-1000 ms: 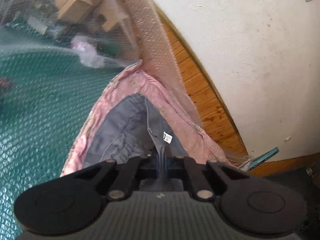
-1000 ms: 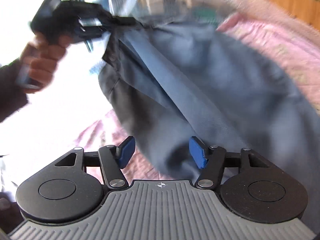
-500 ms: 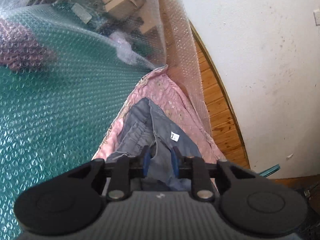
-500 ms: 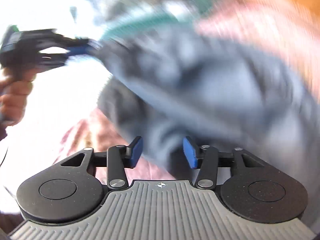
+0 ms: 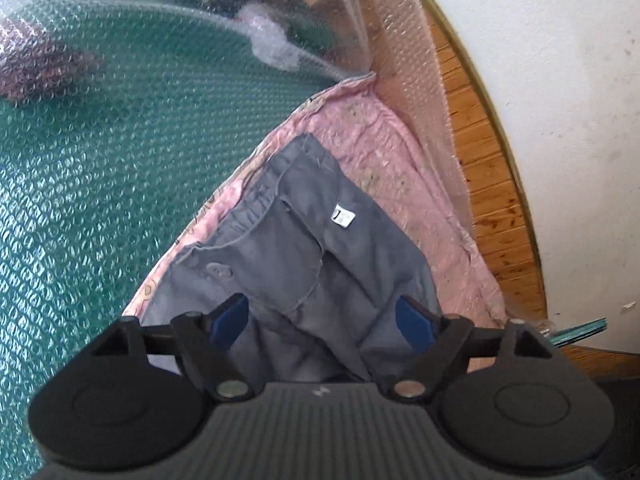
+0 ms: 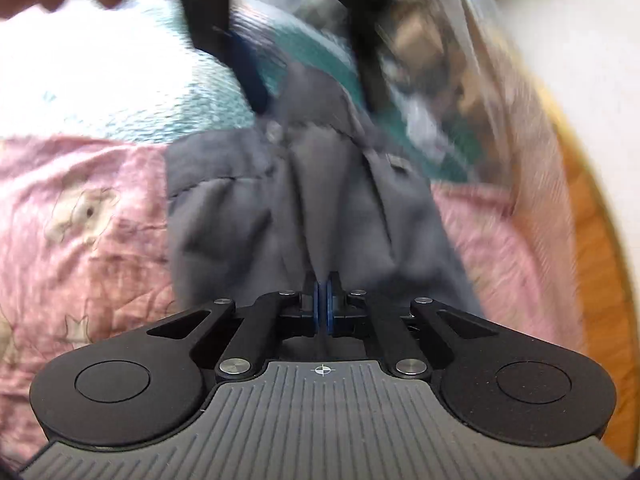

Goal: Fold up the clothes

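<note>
Left wrist: left tool (image 5: 322, 318) spread wide over grey trousers (image 5: 304, 248); right tool (image 6: 324, 304) clamped on fabric

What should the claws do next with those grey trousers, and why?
Probably bring the open left claw down onto the waistband and close it: the right claw already pinches the grey trousers, which lie rumpled on the pink blanket.

The right wrist view is smeared by motion, so the far end of the grey trousers (image 6: 304, 200) and the left gripper (image 6: 312, 40) above them are unclear. That gripper is cut off by the top edge. In the left wrist view, boxes behind the bubble wrap (image 5: 120, 128) cannot be identified, and the trousers' near end lies hidden under the gripper body.
</note>
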Demonstrator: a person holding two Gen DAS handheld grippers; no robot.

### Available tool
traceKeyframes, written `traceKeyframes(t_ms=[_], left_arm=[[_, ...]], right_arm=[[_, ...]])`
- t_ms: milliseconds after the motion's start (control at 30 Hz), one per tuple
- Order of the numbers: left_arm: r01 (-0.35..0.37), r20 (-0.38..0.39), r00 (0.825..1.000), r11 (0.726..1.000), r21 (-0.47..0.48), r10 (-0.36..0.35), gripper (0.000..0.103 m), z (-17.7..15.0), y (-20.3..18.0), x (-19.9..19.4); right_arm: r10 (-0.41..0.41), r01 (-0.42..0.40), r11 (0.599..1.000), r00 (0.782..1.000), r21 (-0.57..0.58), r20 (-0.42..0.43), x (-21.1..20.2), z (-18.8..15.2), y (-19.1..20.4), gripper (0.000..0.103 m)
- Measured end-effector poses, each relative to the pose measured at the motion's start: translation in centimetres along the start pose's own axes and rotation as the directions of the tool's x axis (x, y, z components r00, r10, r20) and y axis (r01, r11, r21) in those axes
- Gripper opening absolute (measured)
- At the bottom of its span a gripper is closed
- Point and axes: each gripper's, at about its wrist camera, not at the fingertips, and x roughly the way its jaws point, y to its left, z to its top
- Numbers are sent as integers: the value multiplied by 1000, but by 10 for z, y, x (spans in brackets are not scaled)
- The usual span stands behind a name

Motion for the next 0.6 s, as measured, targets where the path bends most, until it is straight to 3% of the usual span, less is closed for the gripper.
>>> traceKeyframes(t_ms=[33, 67, 133, 167, 200, 233, 267, 300, 333, 400, 433, 467, 500, 533, 567, 600], left_arm=[[-43, -15, 999, 999, 9, 43, 57, 2, -3, 8], [-90, -29, 995, 996, 20, 90, 12, 3, -5, 18], [14, 24, 1000, 998, 59, -16, 9, -2, -5, 7], [73, 51, 996, 994, 82, -77, 8, -5, -5, 1], [169, 101, 978, 979, 114, -181, 7, -19, 6, -12], [267, 151, 945, 951, 153, -290, 7, -34, 18, -26], [266, 150, 948, 958, 102, -280, 7, -45, 37, -20], [248, 138, 958, 968, 36, -250, 7, -55, 57, -12], [227, 125, 967, 973, -31, -221, 8, -65, 77, -4], [204, 130, 972, 978, -45, -197, 10, -64, 73, -3], [193, 133, 974, 980, -48, -186, 15, -63, 70, -4], [183, 137, 975, 982, -50, -174, 21, -62, 66, -5], [172, 141, 976, 984, -53, -163, 25, -61, 63, -5], [162, 145, 978, 985, -56, -152, 41, -60, 59, -6], [151, 148, 979, 987, -58, -141, 58, -59, 56, -6], [140, 152, 980, 988, -61, -130, 63, -58, 52, -7]], right_arm=[[-16, 16, 1000, 1000, -22, 12, 0, -1, 10, 0], [-31, 32, 998, 999, -44, 24, 0, -3, 19, 0], [-54, 56, 998, 998, -39, 39, 0, -5, 30, 0], [-36, 35, 999, 998, 41, 44, -8, -8, 23, 5], [-14, 7, 991, 999, 130, 51, -18, -11, 14, 12], [28, -43, 964, 998, 262, 60, -29, -19, -1, 37], [88, -109, 903, 994, 416, 68, -39, -32, -17, 58], [165, -189, 802, 982, 566, 94, -44, -52, -34, 61], [225, -241, 667, 967, 705, 118, -42, -79, -44, 61], [320, -294, 322, 928, 900, 188, -36, -138, -63, 62], [354, -296, 126, 905, 947, 236, -33, -167, -72, 62], [349, -280, -42, 895, 959, 277, -31, -198, -73, 62], [316, -253, -169, 902, 953, 295, -33, -226, -72, 62], [278, -224, -286, 911, 932, 305, -36, -254, -70, 62], [244, -186, -379, 925, 907, 292, -37, -279, -71, 63], [215, -152, -452, 938, 879, 273, -39, -301, -71, 64]])
